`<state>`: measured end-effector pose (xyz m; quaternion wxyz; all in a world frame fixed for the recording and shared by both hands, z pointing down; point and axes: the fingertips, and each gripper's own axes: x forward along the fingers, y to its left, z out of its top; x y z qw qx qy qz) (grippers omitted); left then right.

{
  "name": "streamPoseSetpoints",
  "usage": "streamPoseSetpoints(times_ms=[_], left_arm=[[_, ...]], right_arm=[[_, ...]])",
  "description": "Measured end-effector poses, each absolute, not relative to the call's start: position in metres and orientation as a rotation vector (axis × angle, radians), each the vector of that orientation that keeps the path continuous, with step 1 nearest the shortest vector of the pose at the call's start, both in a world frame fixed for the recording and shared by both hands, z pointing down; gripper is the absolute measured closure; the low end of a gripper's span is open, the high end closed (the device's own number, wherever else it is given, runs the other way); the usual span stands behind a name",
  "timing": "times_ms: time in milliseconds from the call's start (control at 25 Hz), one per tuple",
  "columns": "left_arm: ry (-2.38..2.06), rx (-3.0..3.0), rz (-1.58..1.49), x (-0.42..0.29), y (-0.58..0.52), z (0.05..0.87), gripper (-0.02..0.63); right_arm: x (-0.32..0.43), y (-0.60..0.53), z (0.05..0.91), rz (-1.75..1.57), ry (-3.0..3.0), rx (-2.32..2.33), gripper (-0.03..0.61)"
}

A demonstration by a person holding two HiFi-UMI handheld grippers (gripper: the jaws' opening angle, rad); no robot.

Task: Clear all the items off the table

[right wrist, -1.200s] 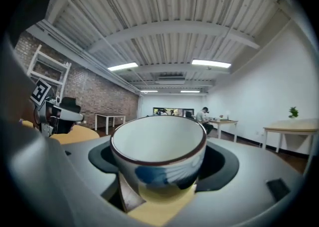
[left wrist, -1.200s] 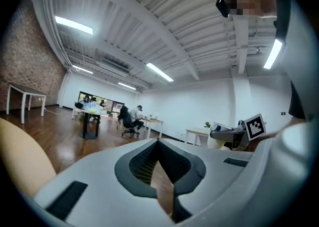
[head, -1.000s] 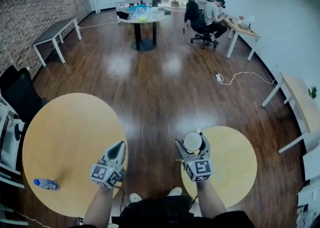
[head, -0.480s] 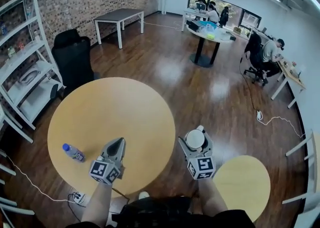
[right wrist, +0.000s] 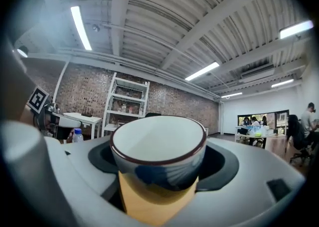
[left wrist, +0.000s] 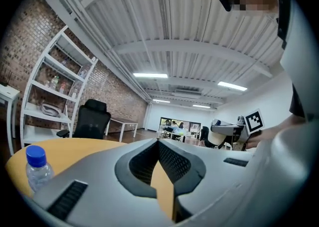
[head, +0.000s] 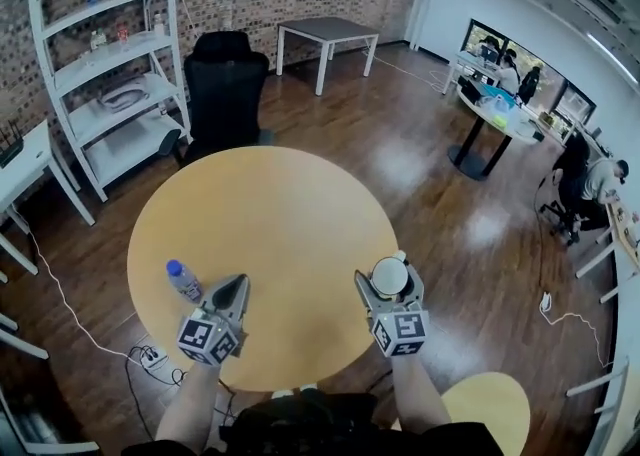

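A white cup with a dark rim (right wrist: 158, 159) sits upright between the jaws of my right gripper (head: 389, 280), which is shut on the cup (head: 388, 278) above the near right edge of the round wooden table (head: 270, 234). My left gripper (head: 234, 293) is shut with nothing in it, above the table's near edge. A small water bottle with a blue cap (head: 183, 280) lies on the table just left of the left gripper; the bottle (left wrist: 36, 168) shows in the left gripper view and the bottle (right wrist: 77, 135) far off in the right gripper view.
A white shelf unit (head: 110, 54) and a black office chair (head: 225, 84) stand beyond the table. A second, smaller round table (head: 490, 409) is at the near right. A power strip and cable (head: 150, 356) lie on the floor at the near left. People sit at desks far right.
The view has swung left: the large round table with the bottle has come from the left to the middle. Both grippers keep their pose, the cup still in the right one.
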<state>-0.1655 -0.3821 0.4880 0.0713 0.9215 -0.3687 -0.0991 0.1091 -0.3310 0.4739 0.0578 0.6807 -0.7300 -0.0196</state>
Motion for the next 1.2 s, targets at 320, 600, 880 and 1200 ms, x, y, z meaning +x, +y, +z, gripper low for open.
streamPoseSetpoints(times_ms=[320, 600, 880, 1200], left_arm=[[-1.283, 2.702, -0.272, -0.181, -0.416, 0.491, 0.612], [-1.332, 2.635, -0.209, -0.168, -0.434, 0.515, 0.612], [-1.361, 2.529, -0.099, -0.162, -0.443, 0.558, 0.612], [-1.397, 2.447, 0.003, -0.164, -0.445, 0.597, 0.612]], right_arm=[[0.089, -0.403, 0.486, -0.014, -2.344, 1.891, 0.158], [0.100, -0.439, 0.521, 0.074, -2.368, 1.793, 0.158], [0.094, -0.466, 0.577, 0.230, -2.375, 1.670, 0.158], [0.072, -0.512, 0.633, 0.299, -2.399, 1.614, 0.158]])
